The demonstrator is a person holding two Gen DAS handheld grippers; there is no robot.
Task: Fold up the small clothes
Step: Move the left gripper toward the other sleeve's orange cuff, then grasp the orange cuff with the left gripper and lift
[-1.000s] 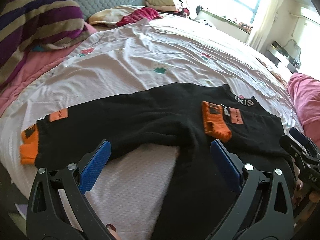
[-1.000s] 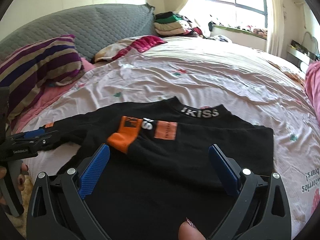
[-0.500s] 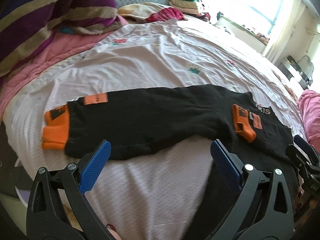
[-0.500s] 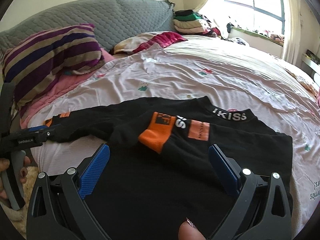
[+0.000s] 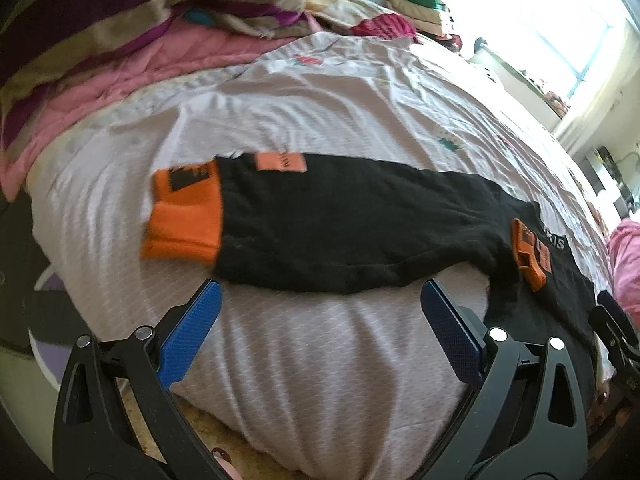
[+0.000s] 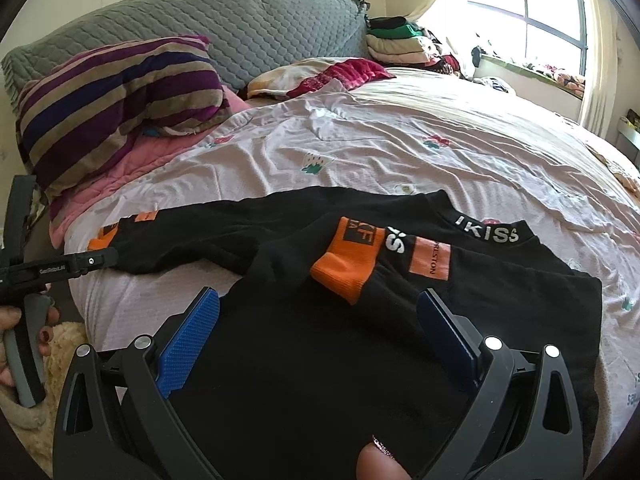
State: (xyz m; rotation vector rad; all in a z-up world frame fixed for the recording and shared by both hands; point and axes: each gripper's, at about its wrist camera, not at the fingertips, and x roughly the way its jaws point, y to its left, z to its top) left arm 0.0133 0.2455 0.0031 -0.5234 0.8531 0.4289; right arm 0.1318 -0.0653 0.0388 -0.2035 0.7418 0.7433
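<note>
A small black long-sleeved top (image 6: 320, 360) with orange cuffs lies on the bed. One sleeve is folded across the body, its orange cuff (image 6: 346, 264) near the "IKISS" collar (image 6: 486, 234). The other sleeve (image 5: 352, 220) stretches out flat to the left, ending in an orange cuff (image 5: 184, 220). My left gripper (image 5: 320, 320) is open and empty, just short of the outstretched sleeve's near edge; it also shows in the right wrist view (image 6: 96, 258). My right gripper (image 6: 318, 320) is open and empty over the top's body, seen at the left wrist view's right edge (image 5: 612, 320).
The bed has a pale floral sheet (image 6: 400, 152). A striped purple pillow (image 6: 116, 96) and pink quilt (image 6: 132, 164) lie at the left by the grey headboard (image 6: 240, 28). Folded clothes (image 6: 400, 42) are stacked at the back by the window. The bed edge is near the left gripper.
My left gripper has moved left along the outstretched sleeve, toward its orange cuff. My right gripper has shifted a little left over the top's body. The top has not moved.
</note>
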